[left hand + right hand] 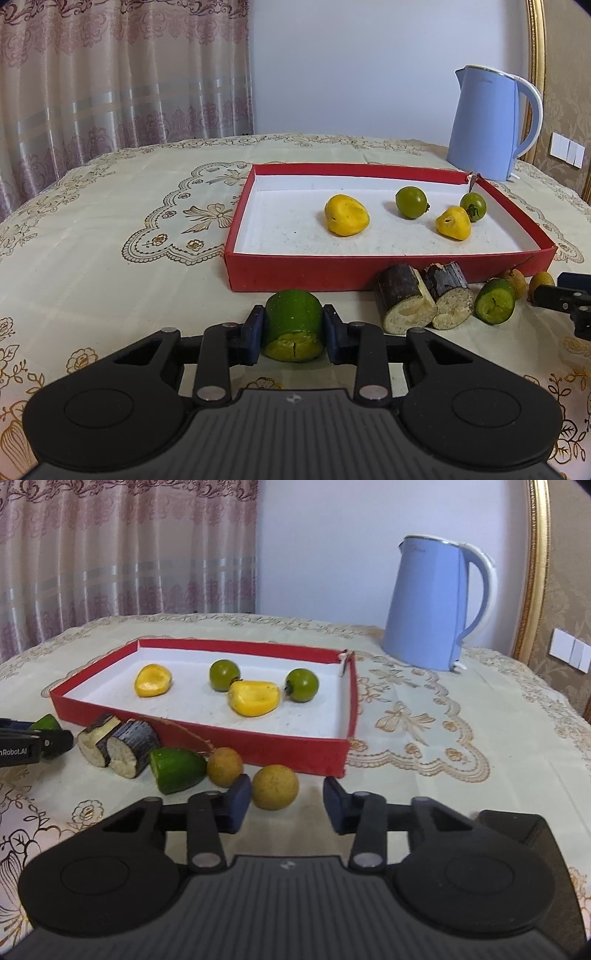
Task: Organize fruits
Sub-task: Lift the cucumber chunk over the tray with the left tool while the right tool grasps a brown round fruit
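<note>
My left gripper (pixel 293 328) is shut on a green cut fruit piece (pixel 291 314), just in front of the red tray (pixel 295 269). In the right wrist view, my right gripper (pixel 288 801) is open around a round brown longan (pixel 275 786). The left pad touches the longan and the right pad stands apart from it. A second longan (pixel 224 767), another green fruit piece (pixel 177 770) and two dark-skinned cane chunks (pixel 131 747) lie along the tray's front wall. Two yellow fruits (pixel 346 215) and two round green fruits (pixel 410 202) lie inside the tray.
A blue kettle (pixel 432 602) stands behind the tray at the back right. An embroidered cloth (pixel 110 221) covers the table. A curtain (pixel 110 74) hangs behind at the left. A gold frame (pixel 535 572) runs up the wall at the right.
</note>
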{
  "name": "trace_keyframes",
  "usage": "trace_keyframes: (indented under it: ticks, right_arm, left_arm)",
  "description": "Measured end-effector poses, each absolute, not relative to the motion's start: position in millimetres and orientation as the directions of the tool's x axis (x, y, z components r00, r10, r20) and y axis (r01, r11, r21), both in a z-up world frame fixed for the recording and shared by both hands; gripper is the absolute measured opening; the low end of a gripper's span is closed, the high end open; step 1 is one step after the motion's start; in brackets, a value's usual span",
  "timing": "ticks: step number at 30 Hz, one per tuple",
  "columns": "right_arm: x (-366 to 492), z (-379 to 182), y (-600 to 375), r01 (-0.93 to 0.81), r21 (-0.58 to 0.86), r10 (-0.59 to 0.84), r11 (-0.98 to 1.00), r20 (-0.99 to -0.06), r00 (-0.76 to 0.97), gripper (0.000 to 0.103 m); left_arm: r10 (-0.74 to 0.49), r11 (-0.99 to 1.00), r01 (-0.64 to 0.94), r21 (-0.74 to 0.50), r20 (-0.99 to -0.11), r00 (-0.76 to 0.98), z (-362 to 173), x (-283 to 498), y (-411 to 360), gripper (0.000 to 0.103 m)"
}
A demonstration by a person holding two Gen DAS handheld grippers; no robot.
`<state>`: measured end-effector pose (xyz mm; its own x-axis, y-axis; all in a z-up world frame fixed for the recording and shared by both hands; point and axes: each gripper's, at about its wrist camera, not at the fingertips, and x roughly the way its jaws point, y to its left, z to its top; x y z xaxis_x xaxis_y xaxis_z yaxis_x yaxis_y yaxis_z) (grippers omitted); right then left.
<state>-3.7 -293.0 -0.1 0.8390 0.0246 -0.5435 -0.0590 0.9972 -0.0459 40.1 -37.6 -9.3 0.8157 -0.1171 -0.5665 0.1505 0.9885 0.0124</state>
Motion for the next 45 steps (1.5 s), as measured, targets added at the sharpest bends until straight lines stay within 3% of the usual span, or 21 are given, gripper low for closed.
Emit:
trace_keyframes:
  ticks: [3, 6, 23, 35, 45]
  right_arm:
    - [-0.6, -1.0, -290.5, -0.071, -0.052, 0.030, 0.996, -0.552, 0.833, 0.038]
    - [3.1, -1.8, -288.6, -0.080, -0.045, 0.041, 0.996, -0.565, 0.824, 0.028]
    - [-11.0, 7.0, -296.0, -0.055, 0.019, 0.057, 0.998, -0.531, 0.845, 0.028]
    - [-20.8, 9.6, -301.7, -0.058, 0.050, 0.075, 0.997, -0.512, 0.856, 0.028]
    - [-24.1, 8.6, -305.3, -0.071, 0.076, 0.100, 0.995, -0.503, 0.859, 0.028]
  left_arm:
    - [-0.115, 0.989, 0.150, 0.015, -0.568, 0.815, -9.0, 40.2, -37.8, 0.032]
    - [-0.117, 0.989, 0.148, 0.009, -0.569, 0.814, -9.0, 40.3, -37.6, 0.032]
    - [-0.097, 0.990, 0.139, 0.034, -0.555, 0.826, 5.8, 38.8, -38.8, 0.032]
    - [-0.096, 0.973, 0.191, 0.132, -0.518, 0.850, 37.3, 73.0, -74.3, 0.032]
    - [-0.040, 0.958, 0.186, 0.217, -0.542, 0.839, 35.6, 125.1, -102.2, 0.032]
